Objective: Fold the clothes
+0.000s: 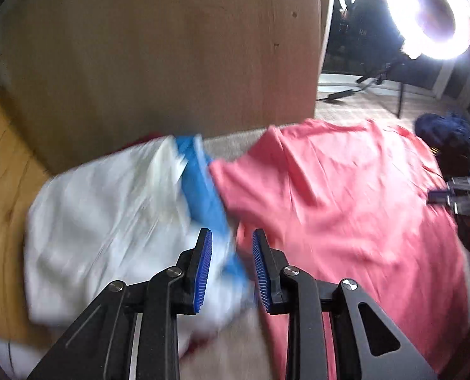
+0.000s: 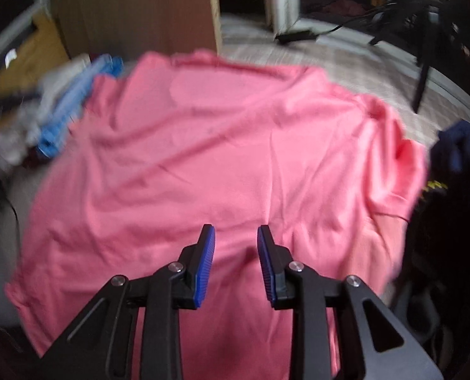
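In the left wrist view, the left gripper has its two blue pads apart with a narrow gap, and nothing is between them. Under and in front of it lies a white garment with a blue part along its right side; this picture is blurred, so I cannot tell what kind of garment it is. Just beside it, touching the blue part, the pink shirt is spread flat on the carpet and reaches toward the right edge of the view. Behind the clothes stands a wooden panel, and a bright ring light shines in the top right corner. A dark blue cloth lies near the far right corner of the pink shirt. In the right wrist view, the right gripper hovers over the near part of the pink shirt, its fingers also a little apart and holding nothing. The shirt covers most of the carpet in the middle, with some wrinkles on the right sleeve side. The white and blue garment lies at the shirt's far left corner (very blurred here), and the dark blue cloth is at the right edge, close to the shirt.
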Demonstrator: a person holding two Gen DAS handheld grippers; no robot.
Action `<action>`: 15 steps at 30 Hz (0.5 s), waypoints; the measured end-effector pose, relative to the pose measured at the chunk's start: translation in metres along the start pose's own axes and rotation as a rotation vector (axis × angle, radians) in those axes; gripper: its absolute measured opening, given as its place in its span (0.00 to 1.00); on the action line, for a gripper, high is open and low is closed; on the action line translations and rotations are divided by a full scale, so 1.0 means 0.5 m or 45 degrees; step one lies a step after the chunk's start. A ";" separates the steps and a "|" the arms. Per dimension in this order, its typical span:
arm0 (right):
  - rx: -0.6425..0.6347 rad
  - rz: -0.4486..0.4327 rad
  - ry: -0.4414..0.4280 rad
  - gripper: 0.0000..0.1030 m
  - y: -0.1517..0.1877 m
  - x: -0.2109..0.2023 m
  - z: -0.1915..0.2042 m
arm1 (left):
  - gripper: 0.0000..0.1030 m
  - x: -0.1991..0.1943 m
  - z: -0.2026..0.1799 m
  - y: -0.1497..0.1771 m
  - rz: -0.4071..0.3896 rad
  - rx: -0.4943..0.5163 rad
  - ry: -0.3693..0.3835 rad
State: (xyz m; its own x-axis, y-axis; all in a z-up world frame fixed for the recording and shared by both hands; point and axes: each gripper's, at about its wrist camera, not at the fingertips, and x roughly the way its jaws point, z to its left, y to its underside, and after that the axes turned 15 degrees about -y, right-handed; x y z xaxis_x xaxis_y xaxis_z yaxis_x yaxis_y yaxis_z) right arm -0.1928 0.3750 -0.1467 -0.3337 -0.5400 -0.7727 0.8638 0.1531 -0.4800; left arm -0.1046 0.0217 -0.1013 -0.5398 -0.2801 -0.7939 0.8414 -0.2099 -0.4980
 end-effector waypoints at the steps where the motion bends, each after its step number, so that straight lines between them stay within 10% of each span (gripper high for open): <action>1: 0.013 -0.049 -0.027 0.27 0.009 -0.036 0.003 | 0.25 -0.026 0.024 0.028 0.009 -0.013 -0.003; 9: 0.167 -0.402 -0.129 0.28 0.176 -0.385 0.030 | 0.30 -0.217 0.204 0.258 0.098 -0.118 0.005; 15: 0.301 -0.164 0.153 0.35 0.427 -0.367 0.117 | 0.31 -0.152 0.050 0.420 0.241 0.096 0.313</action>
State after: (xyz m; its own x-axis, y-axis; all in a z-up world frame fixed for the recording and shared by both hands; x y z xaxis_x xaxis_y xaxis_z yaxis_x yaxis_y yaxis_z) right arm 0.0749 0.4581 -0.0832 -0.4766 -0.4385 -0.7620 0.8706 -0.1149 -0.4784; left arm 0.1126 -0.0247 -0.1368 -0.3432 -0.0877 -0.9352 0.9170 -0.2470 -0.3133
